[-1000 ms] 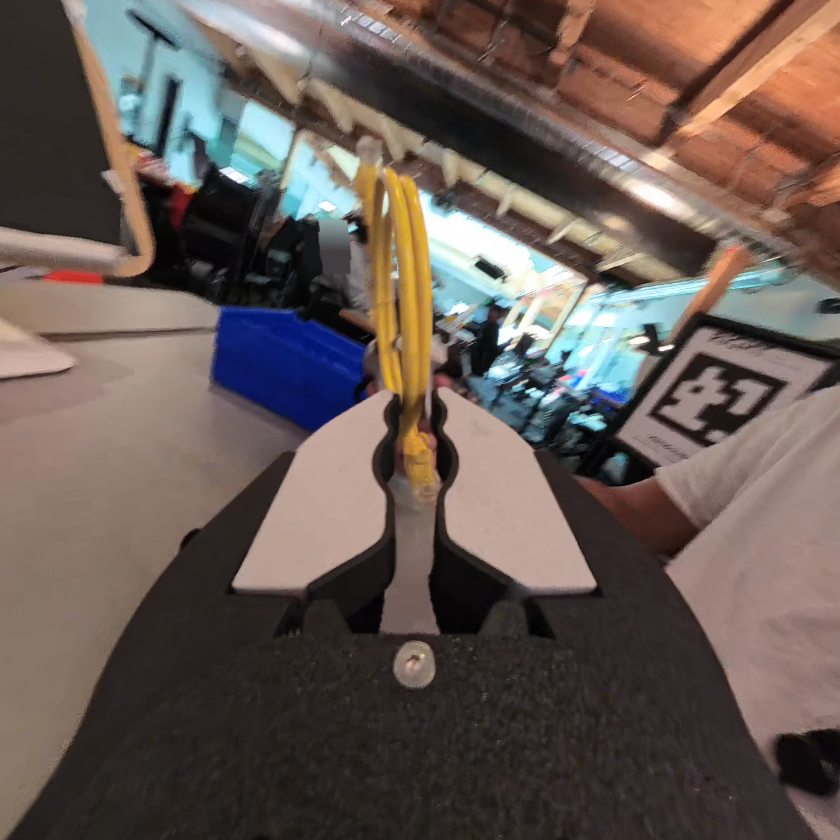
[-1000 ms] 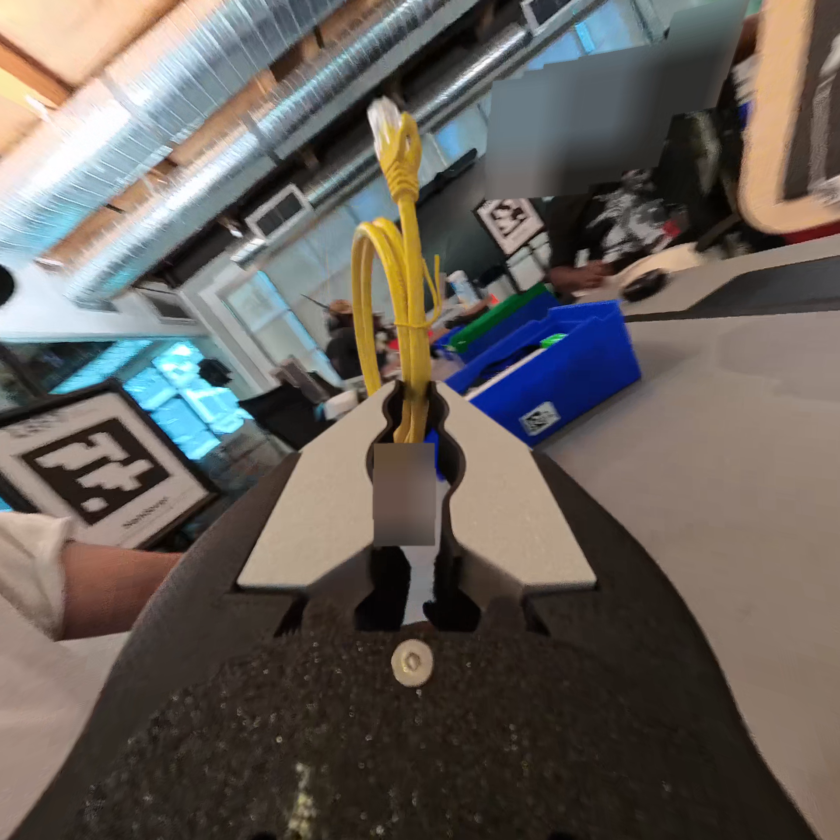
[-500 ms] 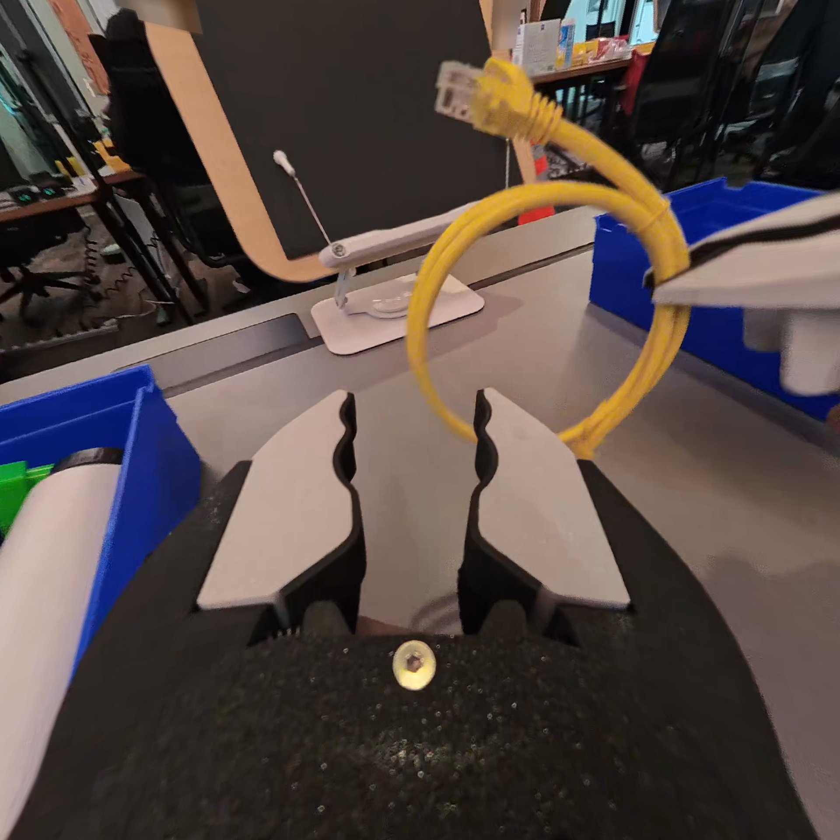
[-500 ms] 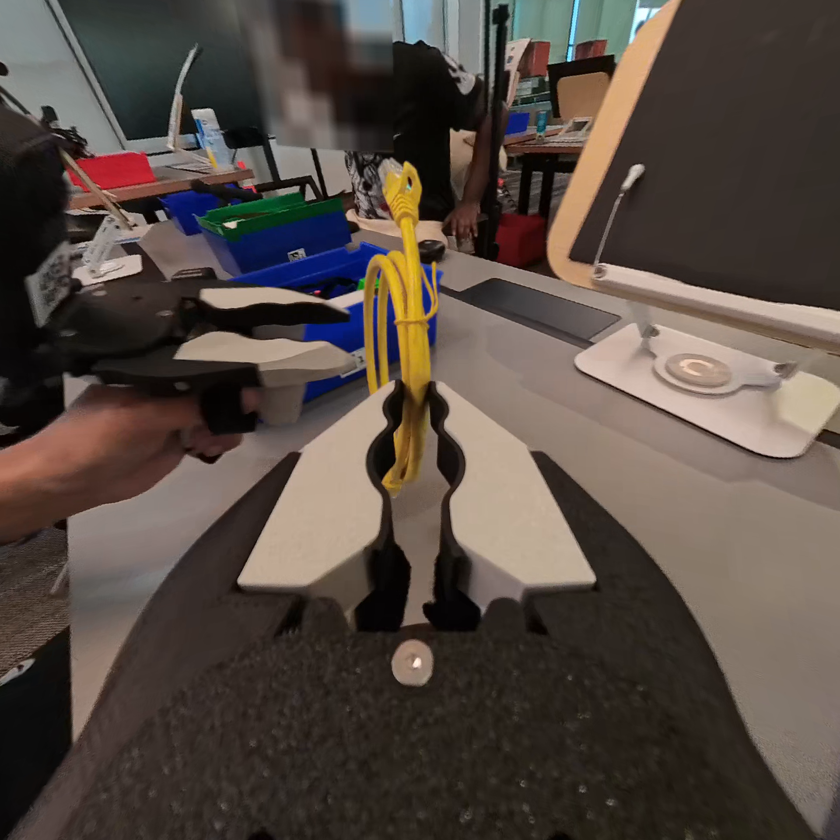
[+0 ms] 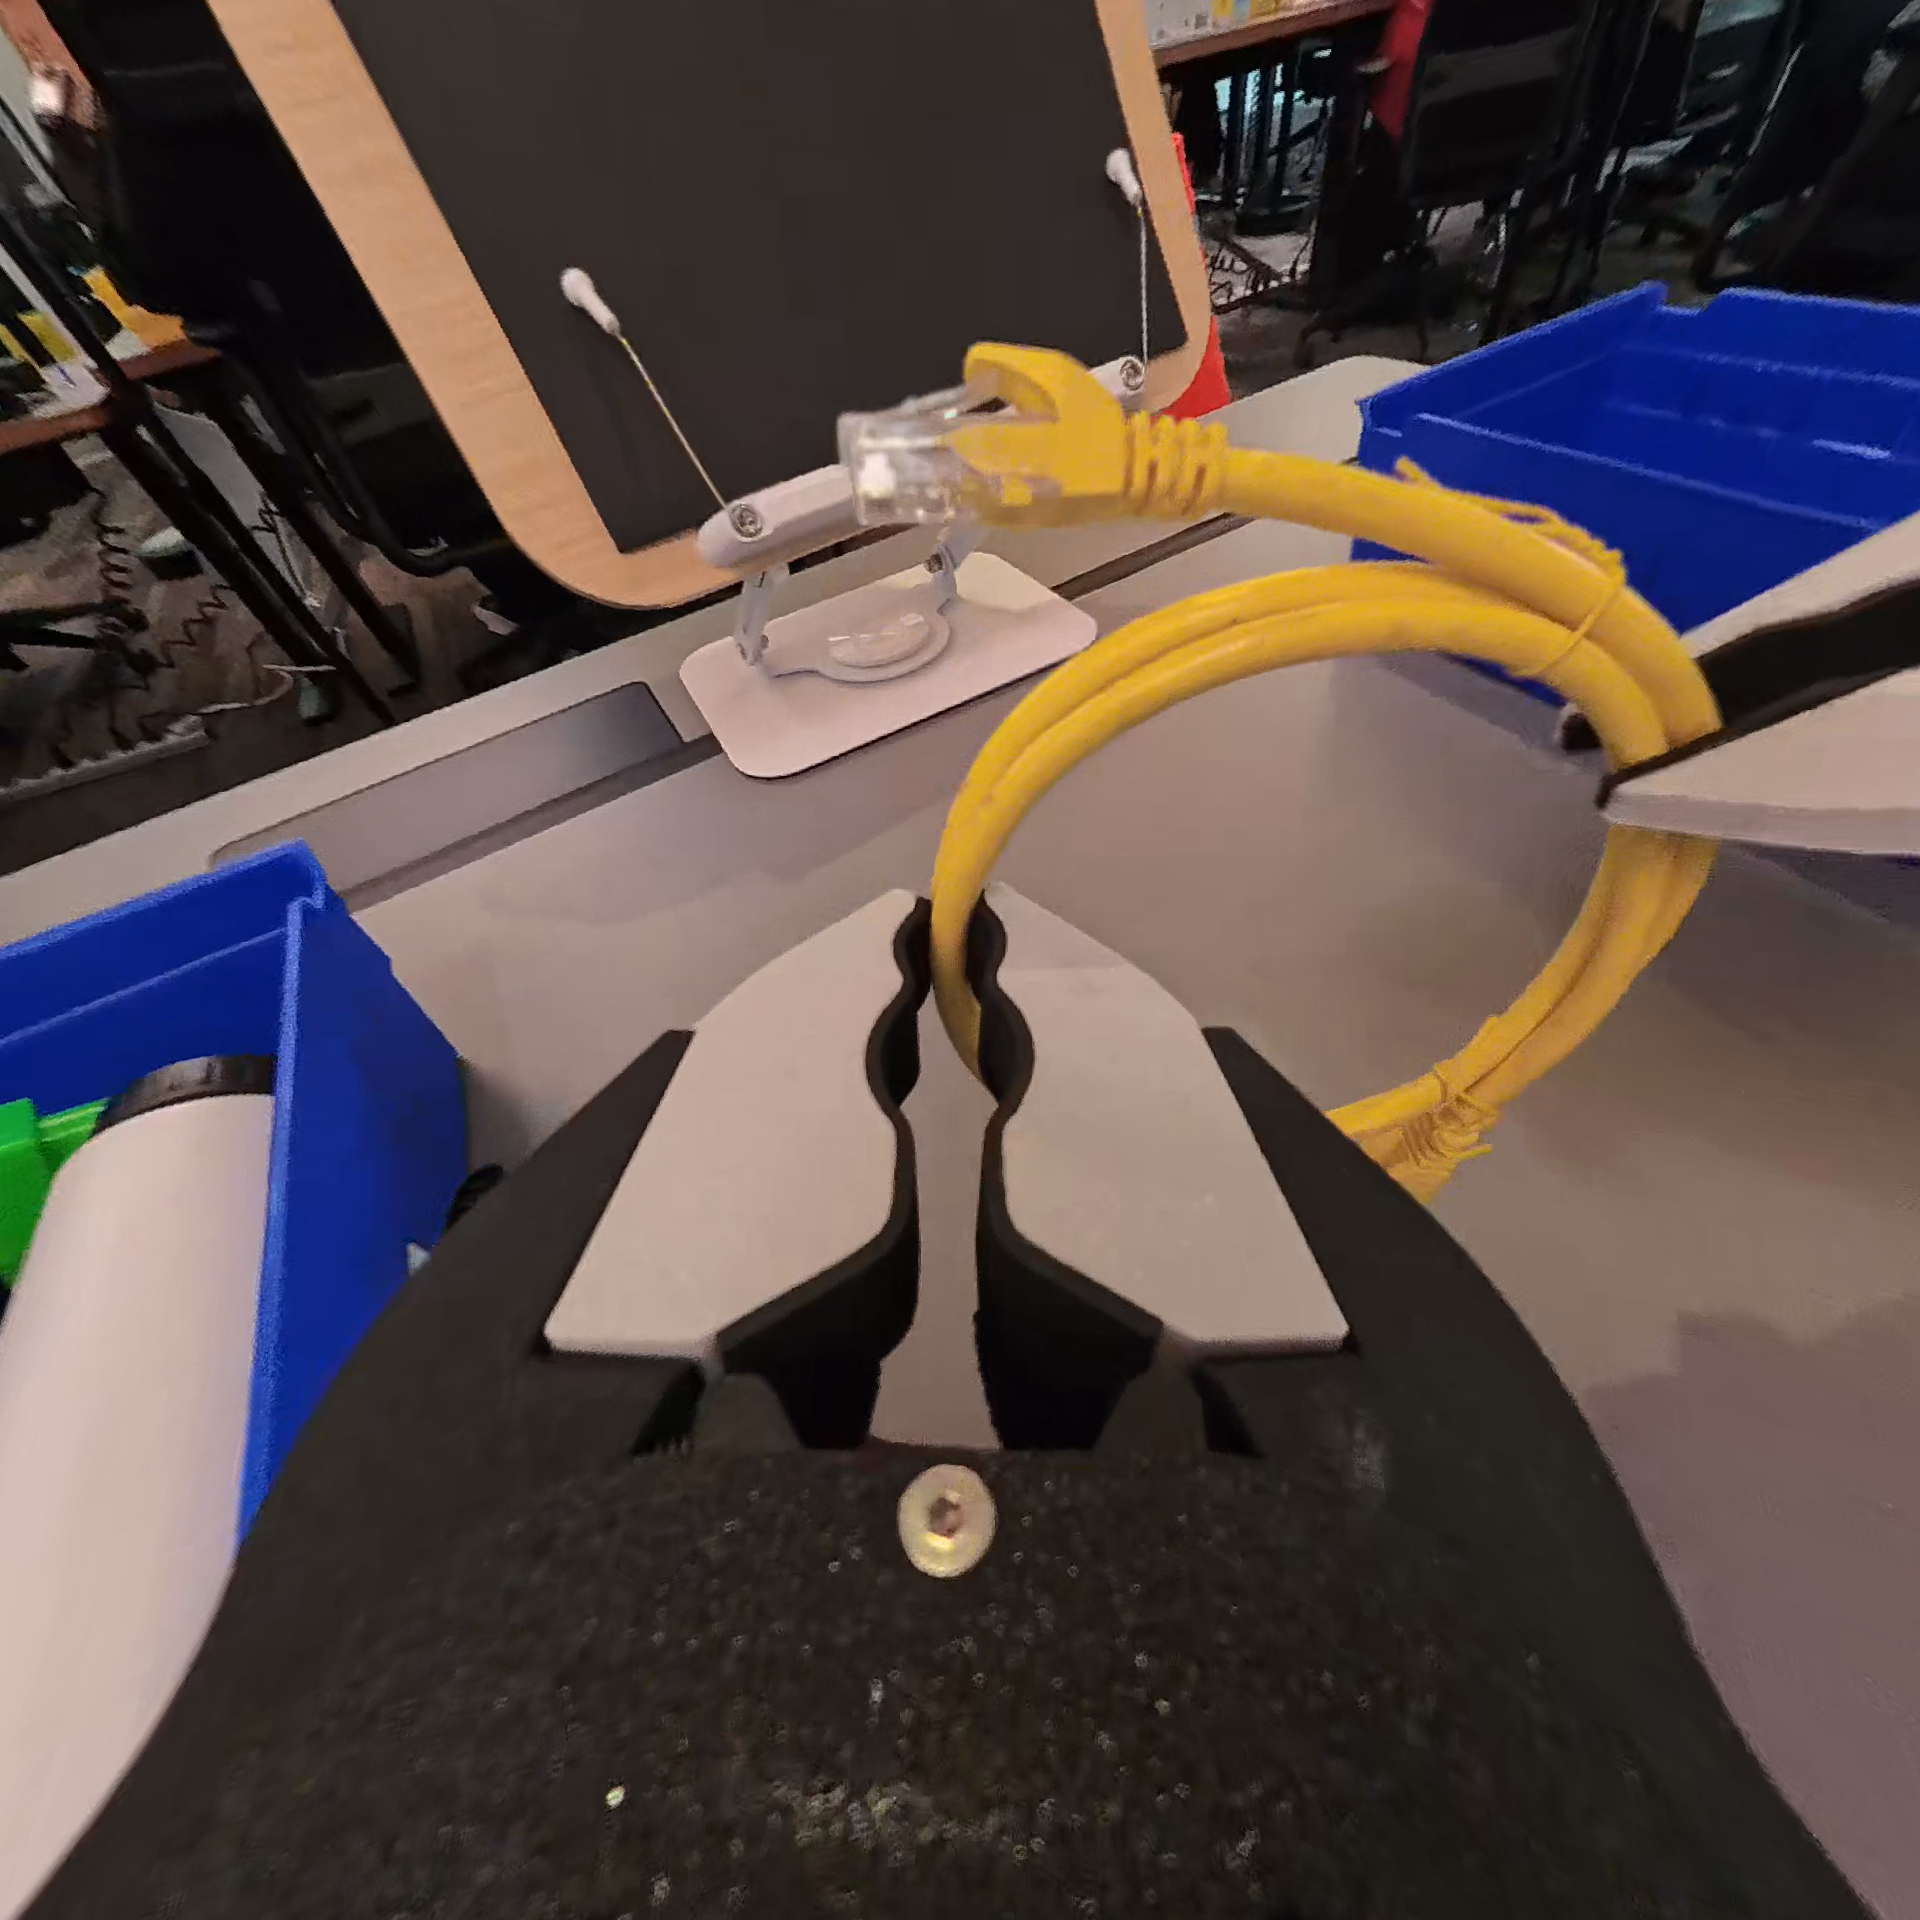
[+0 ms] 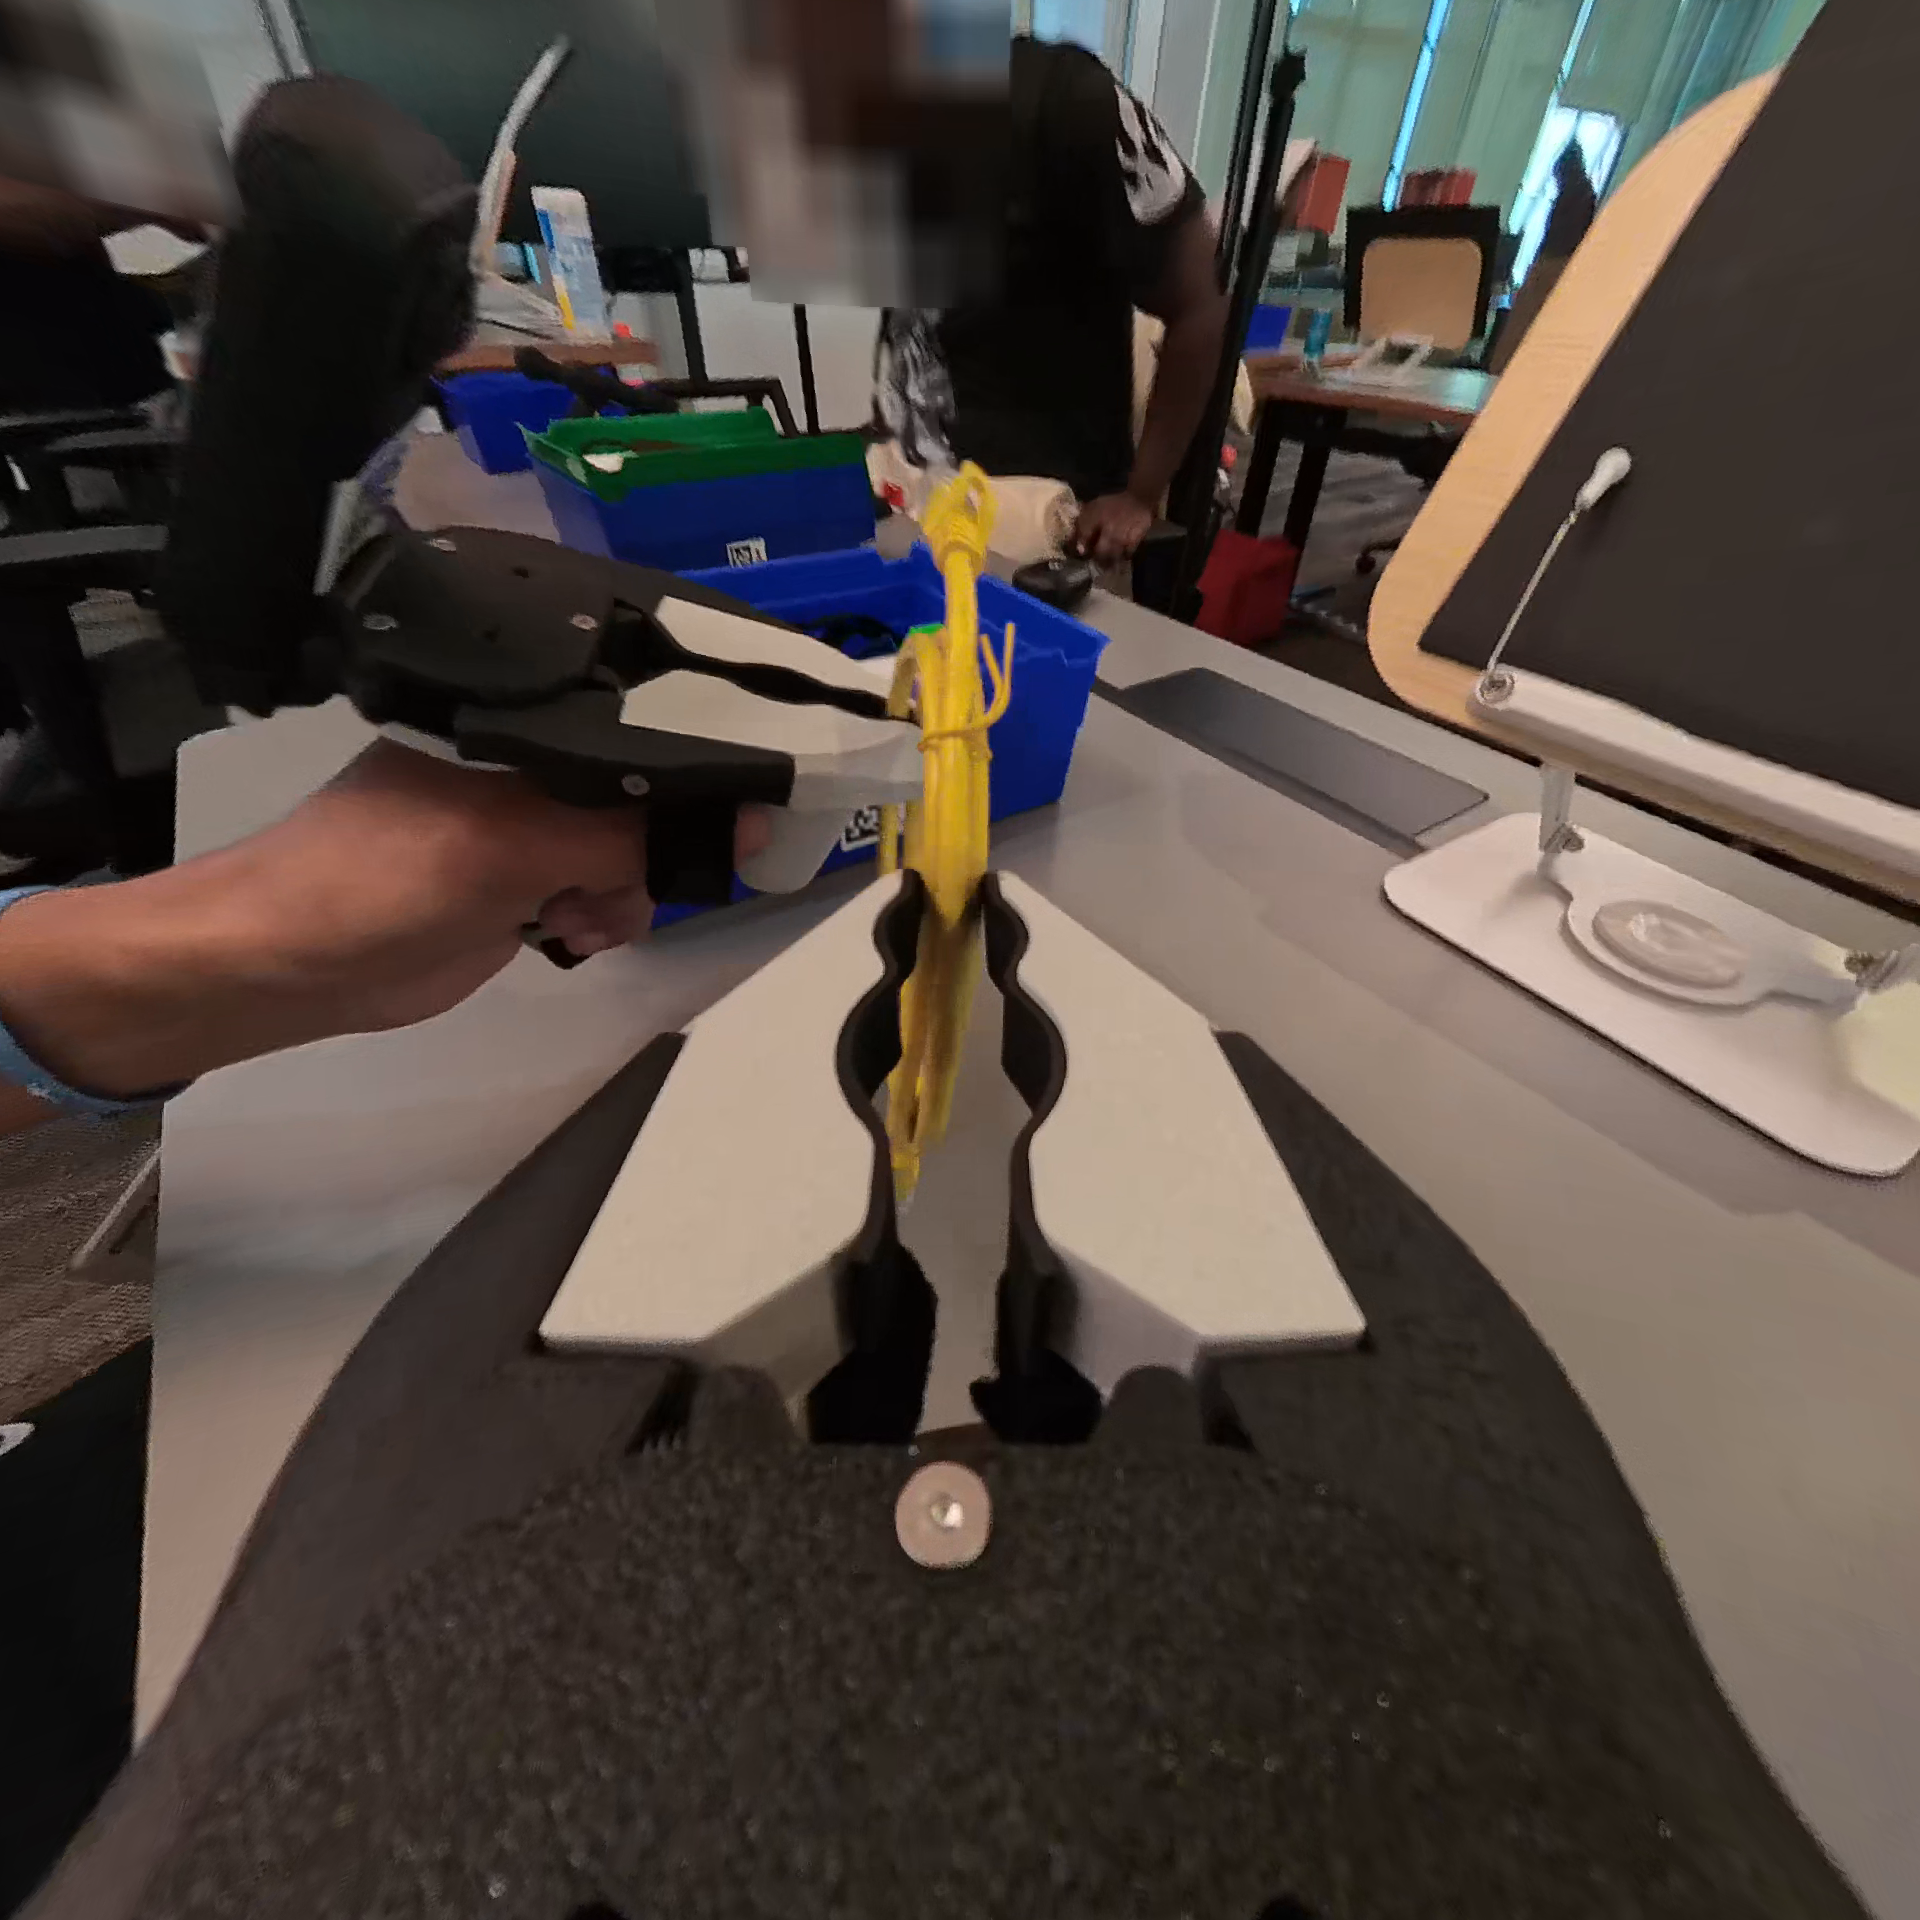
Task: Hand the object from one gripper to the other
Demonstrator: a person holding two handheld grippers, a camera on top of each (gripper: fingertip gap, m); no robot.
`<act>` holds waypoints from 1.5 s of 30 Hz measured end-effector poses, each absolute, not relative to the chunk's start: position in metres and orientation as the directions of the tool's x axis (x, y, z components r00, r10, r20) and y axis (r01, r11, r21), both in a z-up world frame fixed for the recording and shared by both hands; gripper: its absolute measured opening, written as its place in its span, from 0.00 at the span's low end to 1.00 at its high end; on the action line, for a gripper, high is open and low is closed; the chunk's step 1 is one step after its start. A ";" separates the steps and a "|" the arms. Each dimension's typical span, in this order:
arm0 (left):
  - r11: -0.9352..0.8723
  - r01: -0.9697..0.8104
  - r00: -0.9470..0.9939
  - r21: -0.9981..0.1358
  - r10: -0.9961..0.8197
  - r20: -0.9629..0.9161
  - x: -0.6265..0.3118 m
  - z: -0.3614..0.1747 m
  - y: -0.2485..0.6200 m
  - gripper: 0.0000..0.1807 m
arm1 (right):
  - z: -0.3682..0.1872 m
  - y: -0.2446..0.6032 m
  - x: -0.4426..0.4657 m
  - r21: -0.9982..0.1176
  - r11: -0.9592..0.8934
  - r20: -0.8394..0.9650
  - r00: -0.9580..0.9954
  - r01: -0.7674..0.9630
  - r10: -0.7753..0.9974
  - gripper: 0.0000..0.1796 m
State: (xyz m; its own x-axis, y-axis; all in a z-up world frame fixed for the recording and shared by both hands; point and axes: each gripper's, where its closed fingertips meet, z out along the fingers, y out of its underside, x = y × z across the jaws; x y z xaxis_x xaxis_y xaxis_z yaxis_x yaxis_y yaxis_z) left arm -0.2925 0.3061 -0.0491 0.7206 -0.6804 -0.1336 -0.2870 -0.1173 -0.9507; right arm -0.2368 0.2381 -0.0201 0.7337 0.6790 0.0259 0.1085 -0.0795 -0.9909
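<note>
A coiled yellow network cable (image 5: 1299,613) with a clear plug (image 5: 914,468) hangs in the air above the grey table (image 5: 1299,883). My left gripper (image 5: 951,914) is shut on the left side of the loop. My right gripper (image 5: 1621,748) comes in from the right and is shut on the other side of the coil. In the right wrist view the cable (image 6: 951,748) stands edge-on between my right gripper's (image 6: 945,894) tips. The left gripper (image 6: 904,727), held by a hand (image 6: 364,894), clamps it from the left, just beyond those tips.
A blue bin (image 5: 1714,447) stands at the back right. Another blue bin (image 5: 312,1018) at the left holds a white roll (image 5: 104,1299). A black board on a white stand (image 5: 883,644) is behind. A person (image 6: 1060,312) stands beyond more bins (image 6: 707,499). My right fingertips sit around 10 centimeters from my left ones.
Half a second ago my left gripper was open beside the loop. It has moved in and shut on the cable. My right gripper has kept its hold.
</note>
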 end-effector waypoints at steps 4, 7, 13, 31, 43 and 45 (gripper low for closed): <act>-0.179 -0.227 0.730 -0.957 -0.682 -0.046 -0.296 -0.049 0.308 0.03 | -0.010 0.229 -0.239 -0.992 0.087 0.130 0.695 0.097 0.707 0.16; -0.264 -0.103 0.738 -0.959 -0.667 0.105 -0.304 -0.043 0.312 0.03 | -0.009 0.225 -0.223 -0.977 0.213 0.171 0.693 0.026 0.701 0.17; -0.427 0.238 0.641 -0.872 -0.605 0.472 -0.321 -0.015 0.314 0.03 | -0.044 0.240 -0.225 -0.983 0.181 0.119 0.704 -0.013 0.700 0.22; -0.568 0.265 0.464 -0.779 -0.633 0.620 -0.271 -0.011 0.282 0.04 | -0.001 0.239 -0.252 -0.908 0.251 -0.100 0.755 -0.336 0.648 0.04; -0.179 -0.410 0.431 -0.894 -0.902 -0.017 -0.302 0.006 0.263 0.26 | -0.001 0.236 -0.234 -0.940 0.192 -0.039 0.646 -0.283 0.762 0.02; -0.128 -0.481 0.354 -0.867 -0.934 -0.059 -0.305 0.012 0.265 0.29 | 0.000 0.231 -0.235 -0.947 0.155 -0.044 0.588 -0.283 0.808 0.02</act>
State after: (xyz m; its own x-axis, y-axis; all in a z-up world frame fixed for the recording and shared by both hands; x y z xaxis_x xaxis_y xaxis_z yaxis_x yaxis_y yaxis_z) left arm -0.3051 0.2648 0.0117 0.3537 -0.9335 -0.0589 -0.4809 -0.1275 -0.8674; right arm -0.2346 0.2308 -0.0004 0.5876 0.8080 -0.0436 -0.2827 0.1545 -0.9467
